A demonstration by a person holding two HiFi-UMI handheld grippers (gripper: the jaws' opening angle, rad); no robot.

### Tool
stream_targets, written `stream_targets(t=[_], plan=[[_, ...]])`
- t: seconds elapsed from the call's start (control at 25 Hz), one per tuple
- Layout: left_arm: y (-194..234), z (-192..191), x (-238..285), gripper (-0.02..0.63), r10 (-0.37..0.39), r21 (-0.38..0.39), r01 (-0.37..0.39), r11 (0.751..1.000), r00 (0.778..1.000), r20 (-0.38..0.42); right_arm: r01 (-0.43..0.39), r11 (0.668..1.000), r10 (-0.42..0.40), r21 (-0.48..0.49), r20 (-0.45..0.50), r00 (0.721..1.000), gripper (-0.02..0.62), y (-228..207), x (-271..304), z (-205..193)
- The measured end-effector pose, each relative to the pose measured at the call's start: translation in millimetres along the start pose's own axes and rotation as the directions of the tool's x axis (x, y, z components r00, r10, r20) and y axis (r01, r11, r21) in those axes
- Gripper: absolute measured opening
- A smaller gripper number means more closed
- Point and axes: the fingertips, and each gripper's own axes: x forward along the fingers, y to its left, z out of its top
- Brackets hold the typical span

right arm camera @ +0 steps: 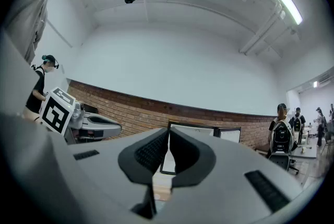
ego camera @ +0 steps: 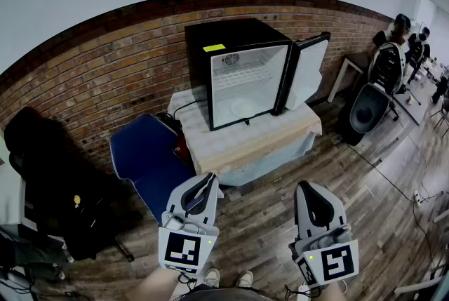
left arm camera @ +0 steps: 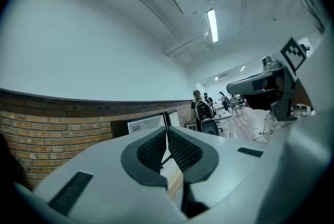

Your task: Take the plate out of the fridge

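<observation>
Head view — plate [ego camera: 243, 109] faint, white on white, inside open fridge [ego camera: 231, 33]

- left hand-held gripper [ego camera: 208, 179]: held level, ahead and left of the person's shoes [ego camera: 210, 277], jaws pointing away from them. In its own view the jaw tips meet, pads [left arm camera: 156, 149] together, nothing between.
- right hand-held gripper [ego camera: 306, 187]: level, ahead and right of the shoes, roughly parallel to the left one and well apart from it. Jaws closed tip to tip, empty.
- marker cube [ego camera: 186, 250] on each gripper sits at the rear end, nearest the shoes.
- hands not visible.
</observation>
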Motion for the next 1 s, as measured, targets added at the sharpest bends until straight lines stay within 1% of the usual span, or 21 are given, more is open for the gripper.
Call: stream_targets(t=[0.12,0.24,0.36,0.84,1.0], plan=[[-5.9,2.0,-0.5,0.023,-0.004,0.007,0.004,1.0,1.0,-0.002,-0.006,1.0,0.006,0.004,-0.02,1.0,0.032,-0.7,-3.4,-2.2],[-11.3,4.1,1.6,0.023,-0.006,0.011,0.006,1.0,1.0,-0.002,-0.009,1.0,0.009,0.017,0.003,1.0,0.032,-4.7,-5.2,-0.5],[-14.0,4.2,2.1,0.023,-0.006,0.015,0.006,1.0,1.0,-0.005,-0.001,0.999,0.001,0.04,0.004,1.0,0.032,-9.7,-7.2,-3.8],[-25.1,4.9,12.2,0.023,0.002,0.022,-0.002,1.0,1.0,-0.017,-0.028,0.999,0.027,0.04,0.014,1.0,0.032,-22.8,-6.5,-7.8],[-34.6,5.3,19.5,0.023,0.004,0.044,-0.003,0.999,1.0,-0.016,-0.04,0.998,0.04,0.04,0.018,0.999,0.032,-32.4,-7.1,-11.3]])
